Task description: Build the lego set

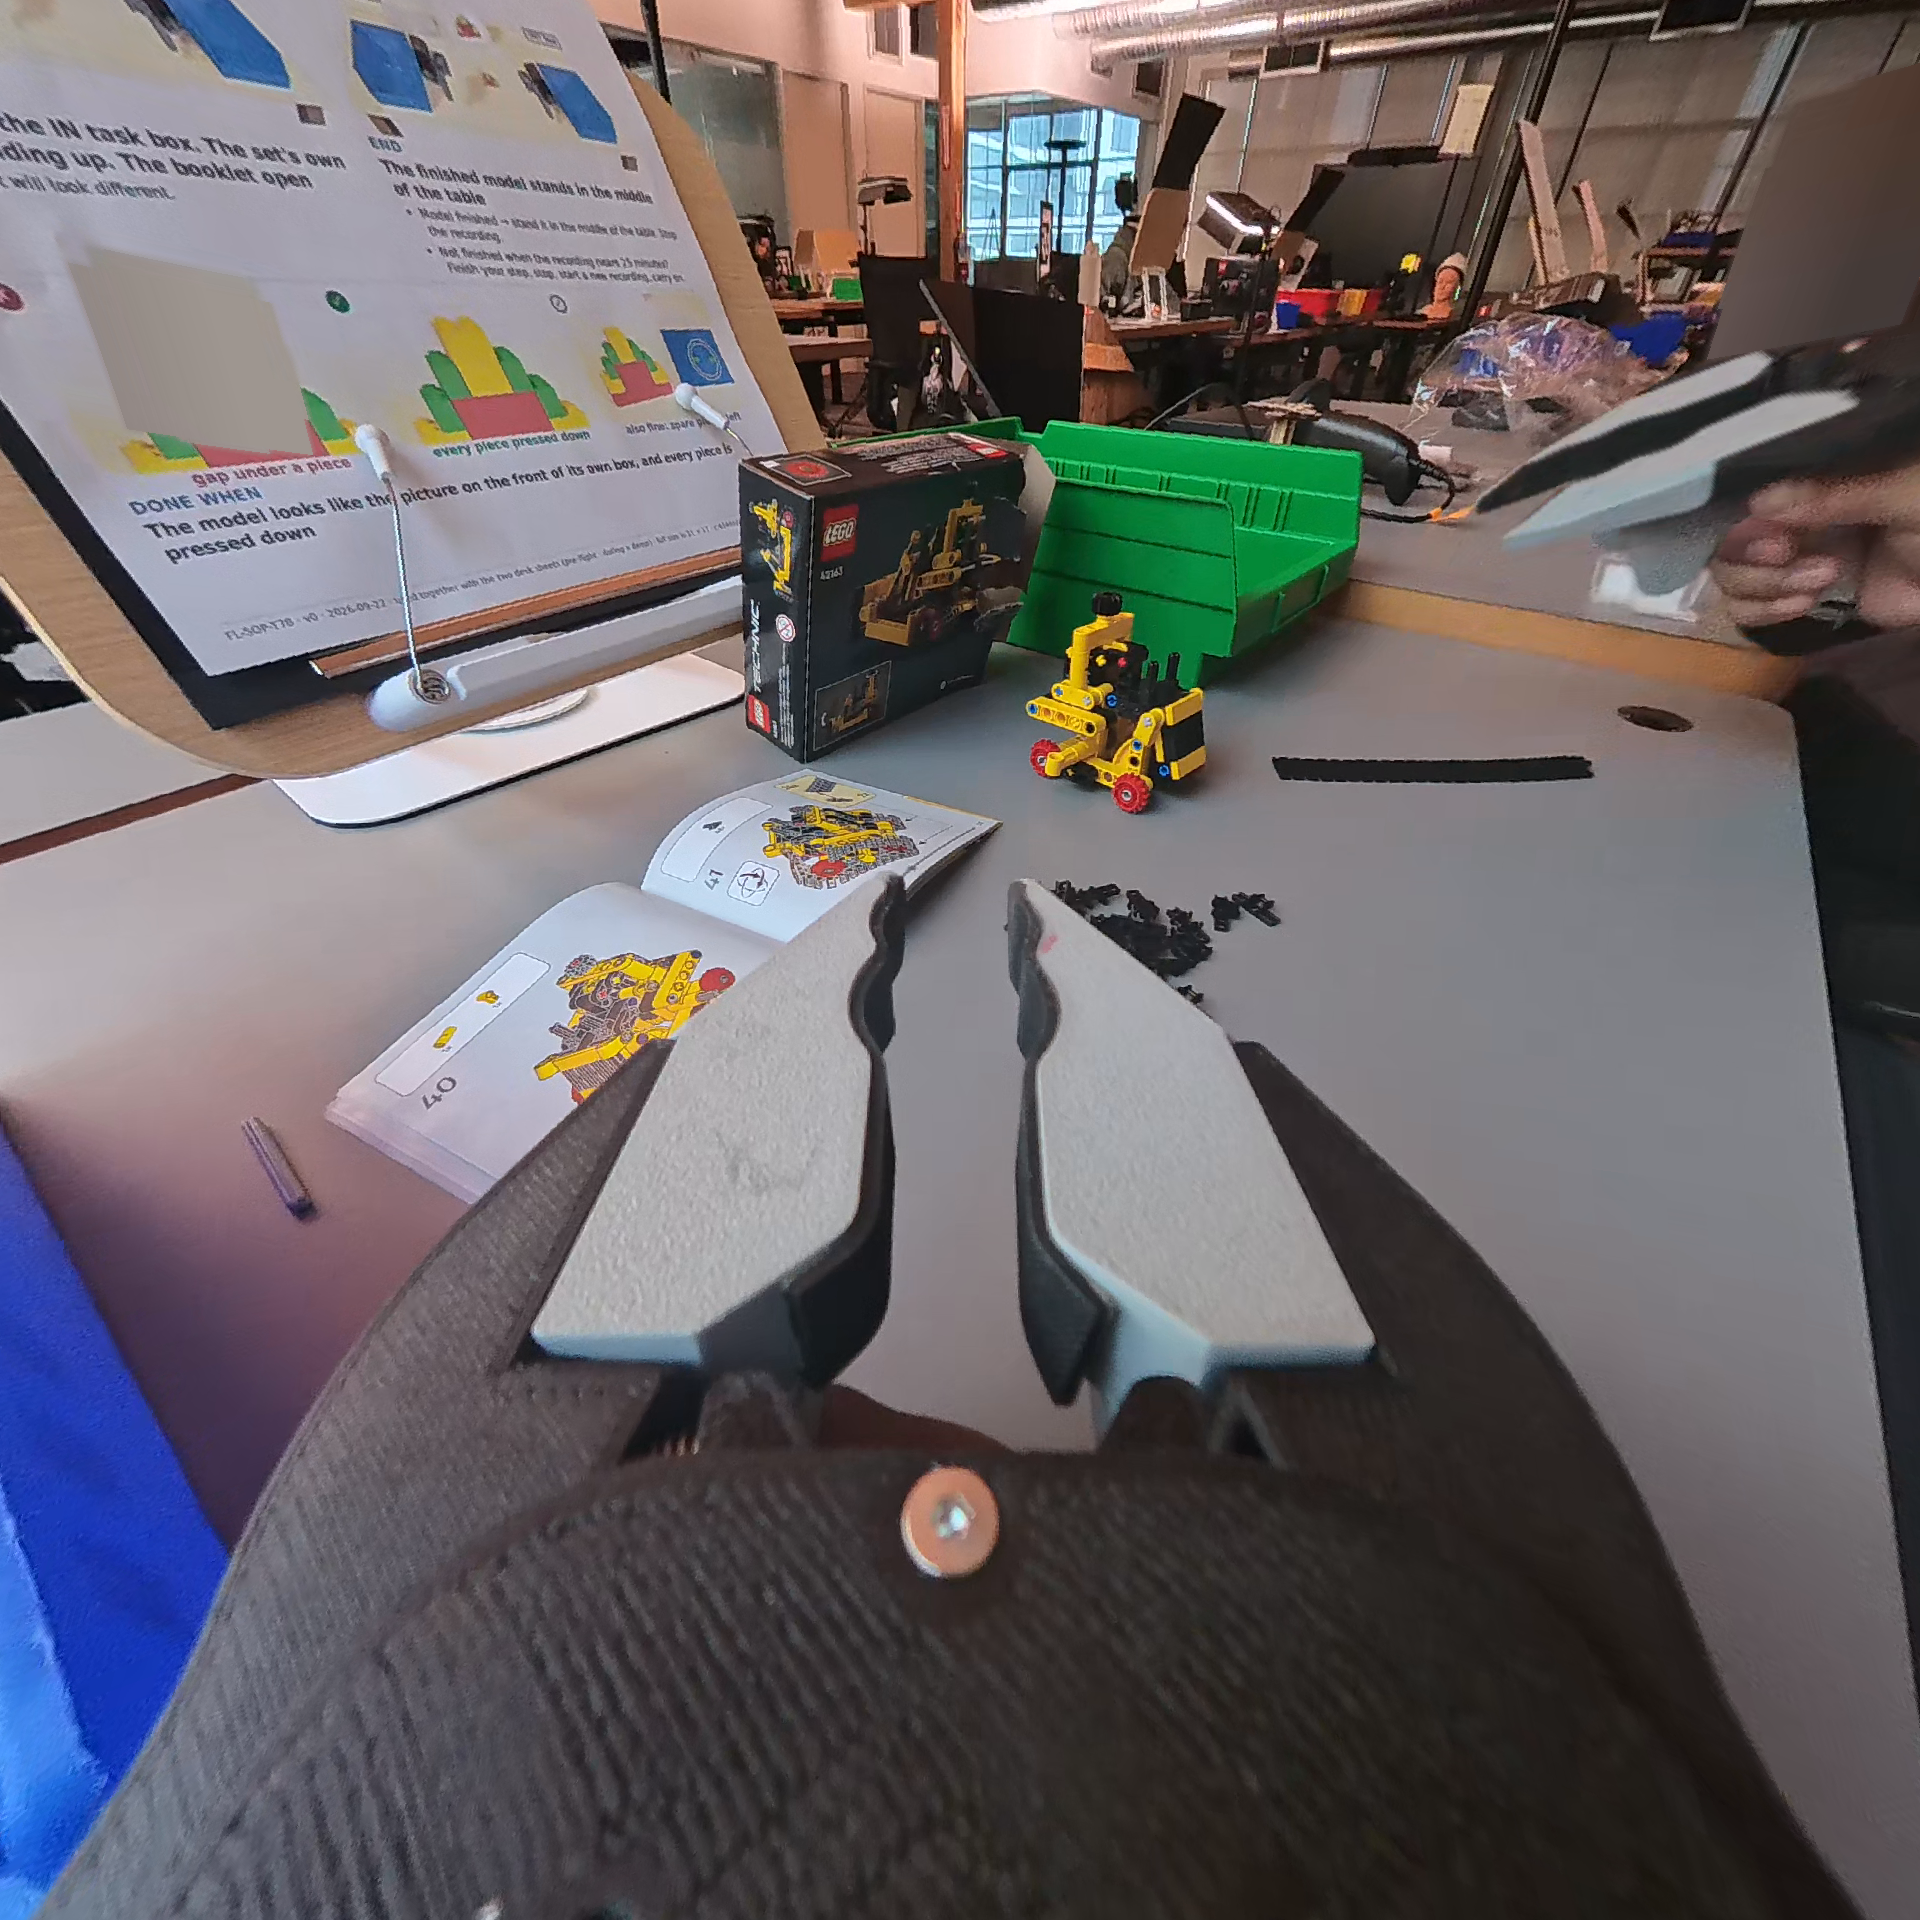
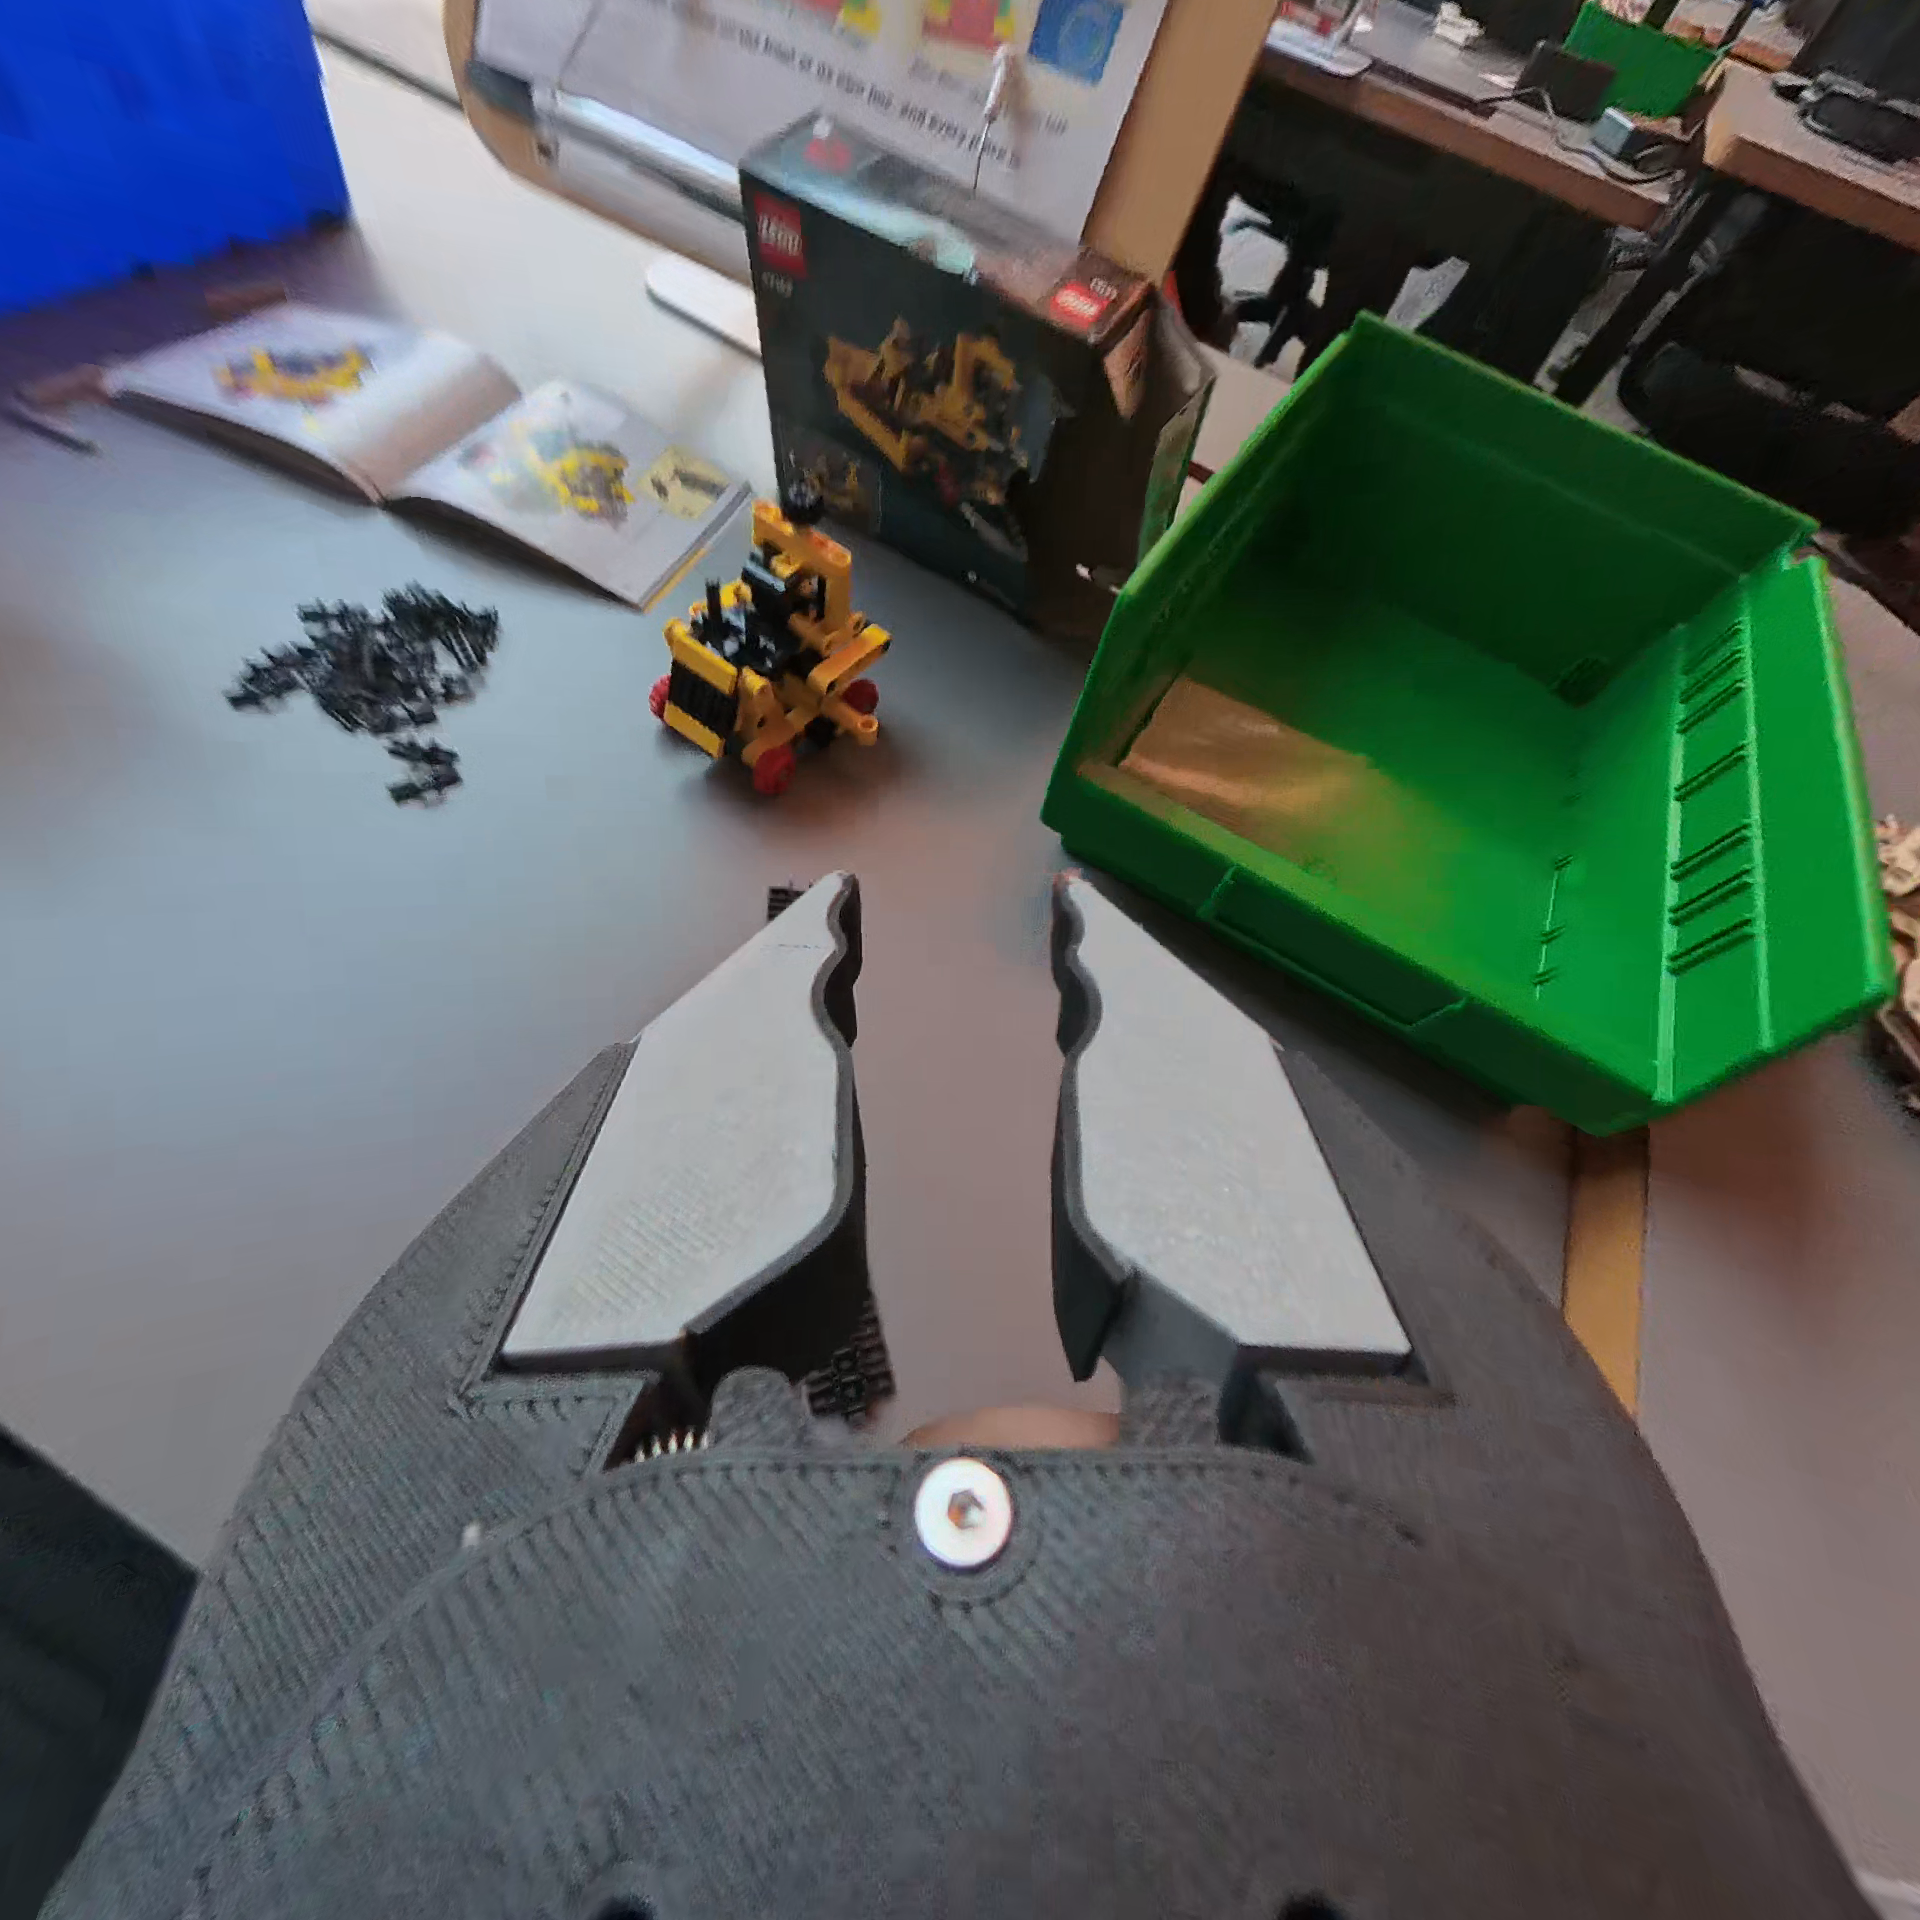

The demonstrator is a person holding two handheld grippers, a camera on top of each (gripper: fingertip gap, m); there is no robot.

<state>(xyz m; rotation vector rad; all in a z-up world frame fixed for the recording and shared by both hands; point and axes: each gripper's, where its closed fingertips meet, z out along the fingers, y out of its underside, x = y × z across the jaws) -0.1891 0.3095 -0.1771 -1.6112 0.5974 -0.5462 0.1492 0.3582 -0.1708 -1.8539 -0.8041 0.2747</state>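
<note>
A partly built yellow and black lego vehicle with red wheels (image 1: 1117, 707) stands on the grey table (image 1: 1455, 1091); it also shows in the right wrist view (image 2: 774, 649). A pile of small black pieces (image 1: 1164, 925) (image 2: 374, 665) lies near it. A black track strip (image 1: 1434, 769) lies flat to the right; its ends show under my right gripper's left finger (image 2: 784, 899). The open instruction booklet (image 1: 665, 987) (image 2: 436, 436) lies left. My left gripper (image 1: 956, 904) is open and empty, low over the table. My right gripper (image 2: 954, 894) is open and empty, held above the strip (image 1: 1662, 447).
The set's black box (image 1: 883, 592) (image 2: 935, 395) stands behind the vehicle beside an empty green bin (image 1: 1195, 530) (image 2: 1455, 727). A wooden stand with a printed sheet (image 1: 364, 312) is at the back left. A small dark axle (image 1: 278, 1169) lies left of the booklet.
</note>
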